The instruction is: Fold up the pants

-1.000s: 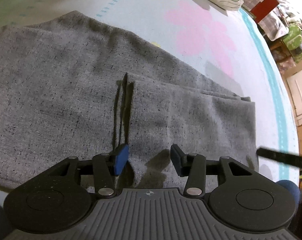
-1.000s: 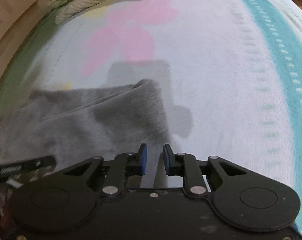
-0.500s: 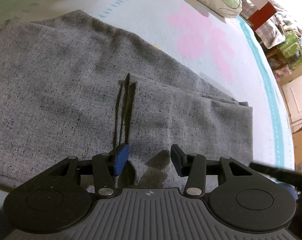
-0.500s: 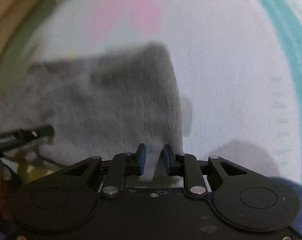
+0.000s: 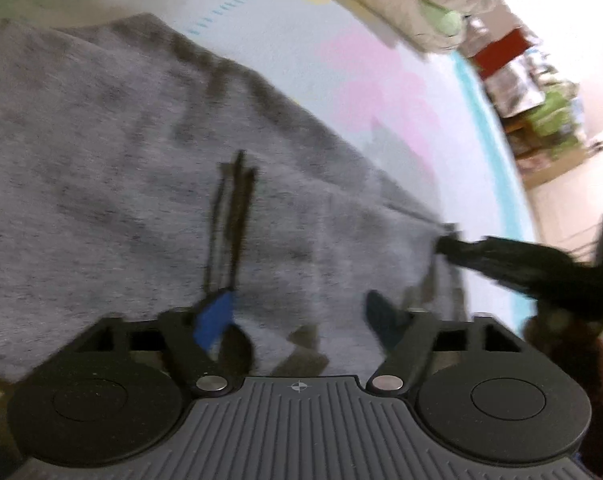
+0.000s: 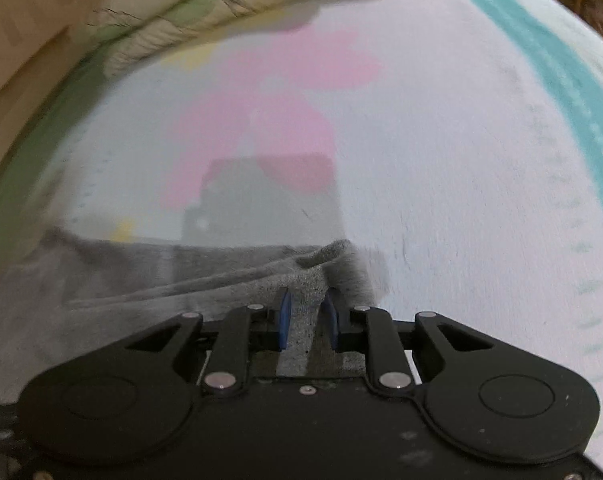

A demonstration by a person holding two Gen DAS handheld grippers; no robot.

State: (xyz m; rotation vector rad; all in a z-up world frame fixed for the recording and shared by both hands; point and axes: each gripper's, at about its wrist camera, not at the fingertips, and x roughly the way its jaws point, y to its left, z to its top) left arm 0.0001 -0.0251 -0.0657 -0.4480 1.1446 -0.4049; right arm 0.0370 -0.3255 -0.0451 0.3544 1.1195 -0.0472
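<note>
Speckled grey knit pants point(image 5: 113, 184) under just-widened empty left tool point(image 5: 297, 316); right tool point(image 6: 306, 316) nearly closed astride cuff

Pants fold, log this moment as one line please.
pants: grey, flat on bedspread | left tongs: just opened, nothing gripped | right tongs: narrow, over hem corner

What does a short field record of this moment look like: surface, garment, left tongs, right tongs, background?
surface: pale bedspread with pink flower print and teal stripe
garment: grey pants, spread flat, dark drawstring on top
left tongs: just opened wide above the cloth, nothing gripped
right tongs: narrow gap, at the pants' corner, cloth between the pads; grip unclear
background: folded quilt at the far edge
</note>
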